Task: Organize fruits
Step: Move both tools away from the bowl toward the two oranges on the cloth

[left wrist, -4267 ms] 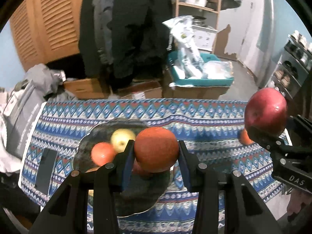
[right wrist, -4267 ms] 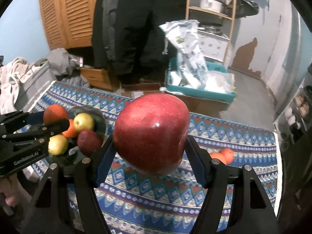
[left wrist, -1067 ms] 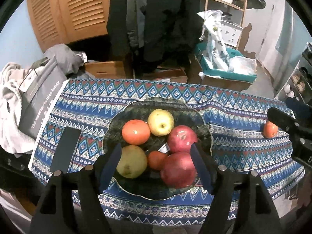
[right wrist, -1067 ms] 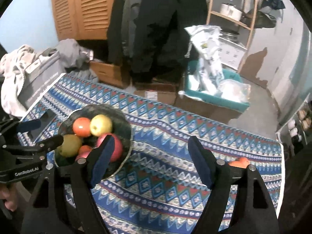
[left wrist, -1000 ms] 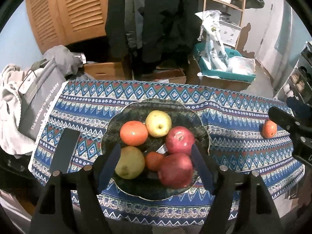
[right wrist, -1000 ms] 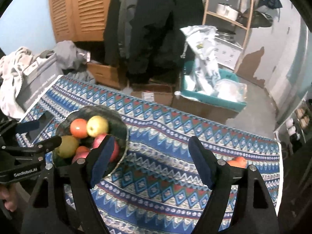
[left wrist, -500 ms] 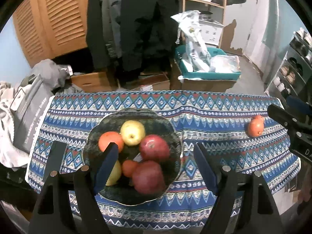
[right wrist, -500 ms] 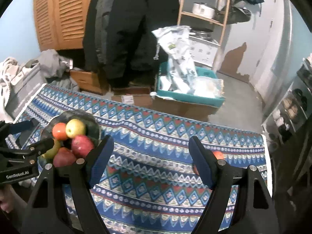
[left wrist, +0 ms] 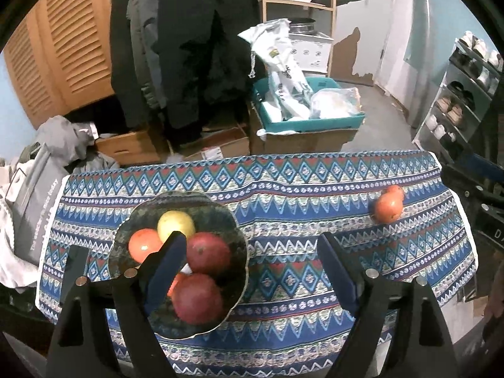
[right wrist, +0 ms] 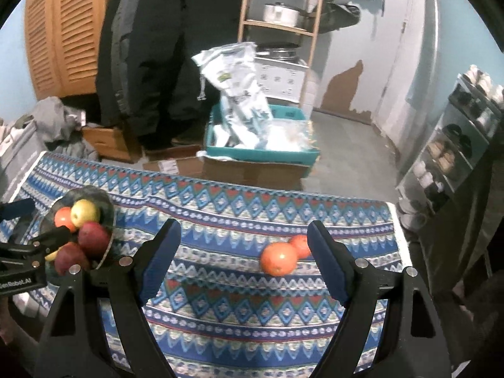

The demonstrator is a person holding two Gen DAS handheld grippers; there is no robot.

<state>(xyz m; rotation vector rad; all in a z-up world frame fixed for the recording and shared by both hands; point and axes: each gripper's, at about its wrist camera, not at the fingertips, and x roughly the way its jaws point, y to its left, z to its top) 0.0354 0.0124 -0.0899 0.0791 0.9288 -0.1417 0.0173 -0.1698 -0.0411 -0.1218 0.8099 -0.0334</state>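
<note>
A dark glass bowl (left wrist: 231, 225) on the patterned tablecloth holds two red apples (left wrist: 197, 297), a yellow apple (left wrist: 174, 222), an orange (left wrist: 143, 247) and more fruit partly hidden. The bowl also shows in the right wrist view (right wrist: 108, 209). Two oranges (right wrist: 278, 258) lie together near the cloth's right end, also in the left wrist view (left wrist: 389, 204). My left gripper (left wrist: 249, 252) is open and empty above the bowl's right side. My right gripper (right wrist: 242, 241) is open and empty, with the oranges just inside its right finger.
The table with the blue tablecloth (right wrist: 236, 299) ends at the far edge; beyond it are cardboard boxes, a teal tray with bags (right wrist: 261, 145), hanging coats and a shelf. A shoe rack (right wrist: 456, 145) stands right. A grey bag (left wrist: 28, 195) sits left.
Both grippers let go of their fruit into the bowl, opened, then swung right. The loose oranges are now closer to the right gripper's fingers.
</note>
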